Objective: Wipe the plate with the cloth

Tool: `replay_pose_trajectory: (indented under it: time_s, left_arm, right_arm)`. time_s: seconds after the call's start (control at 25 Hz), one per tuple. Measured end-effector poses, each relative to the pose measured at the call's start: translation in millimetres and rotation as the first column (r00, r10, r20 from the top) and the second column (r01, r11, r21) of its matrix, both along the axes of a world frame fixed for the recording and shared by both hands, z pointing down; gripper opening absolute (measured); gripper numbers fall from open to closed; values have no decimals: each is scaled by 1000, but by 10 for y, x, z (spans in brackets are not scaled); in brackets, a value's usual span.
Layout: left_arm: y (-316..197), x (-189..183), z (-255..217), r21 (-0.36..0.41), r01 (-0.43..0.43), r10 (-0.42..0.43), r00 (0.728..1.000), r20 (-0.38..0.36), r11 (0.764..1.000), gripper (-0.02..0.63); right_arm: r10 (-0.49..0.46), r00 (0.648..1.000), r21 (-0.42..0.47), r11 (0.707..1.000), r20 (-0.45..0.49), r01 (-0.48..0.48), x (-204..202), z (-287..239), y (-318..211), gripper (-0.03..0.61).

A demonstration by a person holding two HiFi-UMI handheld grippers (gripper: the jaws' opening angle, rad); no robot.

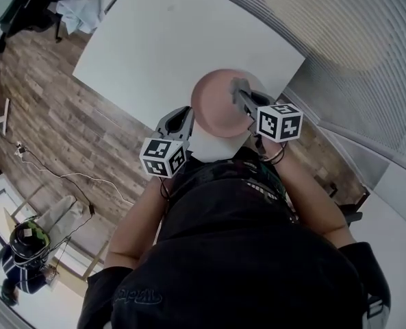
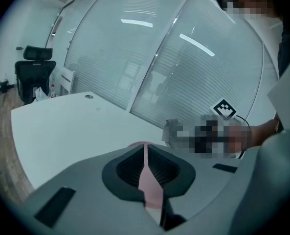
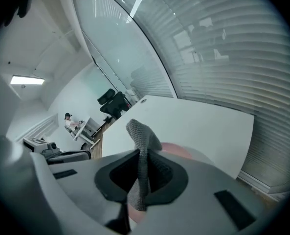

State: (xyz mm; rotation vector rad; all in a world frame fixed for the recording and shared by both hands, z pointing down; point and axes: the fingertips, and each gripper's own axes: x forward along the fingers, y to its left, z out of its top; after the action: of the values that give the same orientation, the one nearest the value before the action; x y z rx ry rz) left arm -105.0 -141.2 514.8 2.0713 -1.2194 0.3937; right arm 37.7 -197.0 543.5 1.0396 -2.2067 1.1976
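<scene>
At the near edge of the white bench (image 1: 155, 40), a person in a black top holds the pink plate (image 1: 215, 107) in front of the body. The left tongs (image 1: 187, 117) are clamped on the plate's left rim; in the left gripper view the rim runs edge-on as a thin pink strip between the closed jaws. The right tongs (image 1: 242, 92) come in over the plate's right side and are clamped on the grey cloth (image 3: 141, 133). In the right gripper view a fold of the knitted cloth stands up past the jaw tips, with the plate showing just behind and below it. From the head view the plate overlaps the bench's edge; whether it touches the bench cannot be told. A wall of blinds (image 1: 339, 26) runs along the bench's far side. A black chair (image 2: 34, 71) stands on the wood floor (image 1: 48, 115) beyond the bench's far end.
</scene>
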Motion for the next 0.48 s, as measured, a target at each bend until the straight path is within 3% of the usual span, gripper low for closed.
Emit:
replay_pose_trajectory:
  time_s: [0.48]
  left_arm:
    - [-30, -78, 809, -228, -89, 86, 996, -22, 970, 126]
  right_arm:
    - [-58, 994, -158, 987, -94, 43, -214, 751, -84, 32]
